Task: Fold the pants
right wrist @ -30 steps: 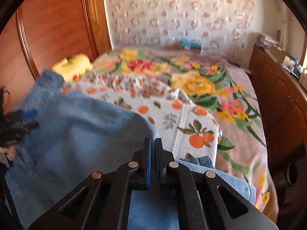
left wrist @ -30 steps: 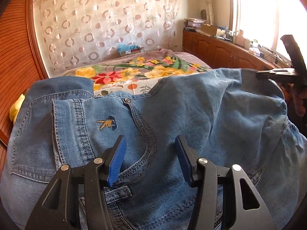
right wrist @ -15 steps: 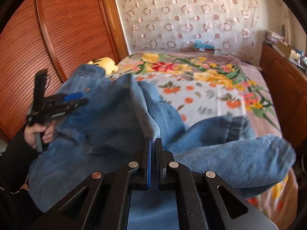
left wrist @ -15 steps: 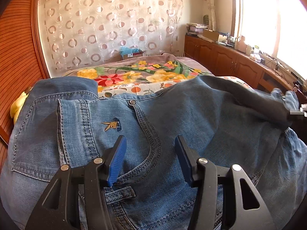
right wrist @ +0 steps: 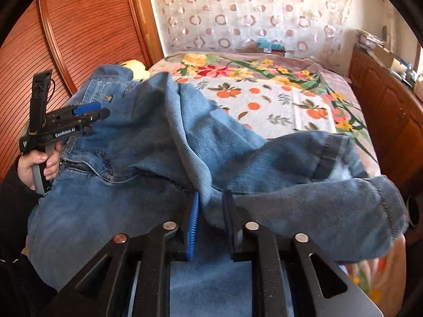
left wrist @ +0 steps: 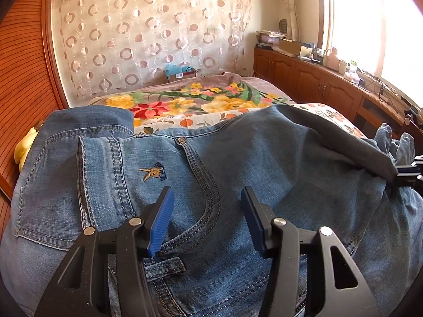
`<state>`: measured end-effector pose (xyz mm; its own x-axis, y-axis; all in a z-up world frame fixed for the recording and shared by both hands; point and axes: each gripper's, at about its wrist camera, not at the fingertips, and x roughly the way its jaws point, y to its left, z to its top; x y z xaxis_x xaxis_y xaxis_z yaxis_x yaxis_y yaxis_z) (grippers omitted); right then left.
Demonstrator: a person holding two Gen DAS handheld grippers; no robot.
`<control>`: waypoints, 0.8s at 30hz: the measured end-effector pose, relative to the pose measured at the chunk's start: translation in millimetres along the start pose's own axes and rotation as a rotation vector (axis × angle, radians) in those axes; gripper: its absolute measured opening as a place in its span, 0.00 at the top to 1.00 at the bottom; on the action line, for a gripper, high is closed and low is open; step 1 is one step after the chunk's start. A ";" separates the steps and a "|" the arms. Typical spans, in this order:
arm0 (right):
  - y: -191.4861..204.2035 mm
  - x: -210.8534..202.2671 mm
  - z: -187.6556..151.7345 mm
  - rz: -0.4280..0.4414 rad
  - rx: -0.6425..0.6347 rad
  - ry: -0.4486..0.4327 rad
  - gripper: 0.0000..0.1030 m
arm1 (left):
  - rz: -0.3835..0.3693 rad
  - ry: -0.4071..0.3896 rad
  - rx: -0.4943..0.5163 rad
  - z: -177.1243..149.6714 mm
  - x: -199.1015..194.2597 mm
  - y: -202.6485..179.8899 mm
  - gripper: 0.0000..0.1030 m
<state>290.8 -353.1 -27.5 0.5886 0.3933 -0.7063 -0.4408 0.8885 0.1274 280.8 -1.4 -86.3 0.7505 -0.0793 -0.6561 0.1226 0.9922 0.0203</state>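
Denim jeans (right wrist: 164, 137) fold lies loose between your right gripper (right wrist: 210, 222), whose narrow jaws have just been opening; left gripper (left wrist: 206, 222) stands wide, empty. The fold may slide back.

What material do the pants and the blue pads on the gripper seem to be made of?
The pants look like cotton denim, washed to a faded matte blue: the twill weave, tan double stitching and metal rivet show it. The blue pads on the left gripper look like moulded rubber or soft plastic, matte with fine ribs; which of the two cannot be told.
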 end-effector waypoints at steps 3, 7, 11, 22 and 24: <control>-4.7 -14.4 2.0 -0.004 0.023 -0.038 0.78 | 0.001 0.000 0.001 0.0 0.0 -0.2 0.48; -24.0 -33.0 11.3 -0.048 0.062 -0.093 0.72 | 0.002 0.000 0.003 -0.1 0.1 -0.1 0.48; -49.0 -27.2 23.4 -0.122 0.091 -0.086 0.68 | 0.000 0.001 0.002 -0.2 0.2 -0.2 0.48; -79.7 17.6 43.0 0.037 0.234 0.045 0.63 | 0.001 0.001 0.002 0.1 -0.1 -0.5 0.48; -88.1 19.3 49.4 0.072 0.259 0.060 0.73 | 0.000 0.001 0.001 0.0 -0.2 -0.7 0.48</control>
<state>374.4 -412.1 -17.9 0.5169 0.4502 -0.7281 -0.2879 0.8924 0.3474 280.6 -2.1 -86.2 0.7502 -0.0789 -0.6565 0.1229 0.9922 0.0211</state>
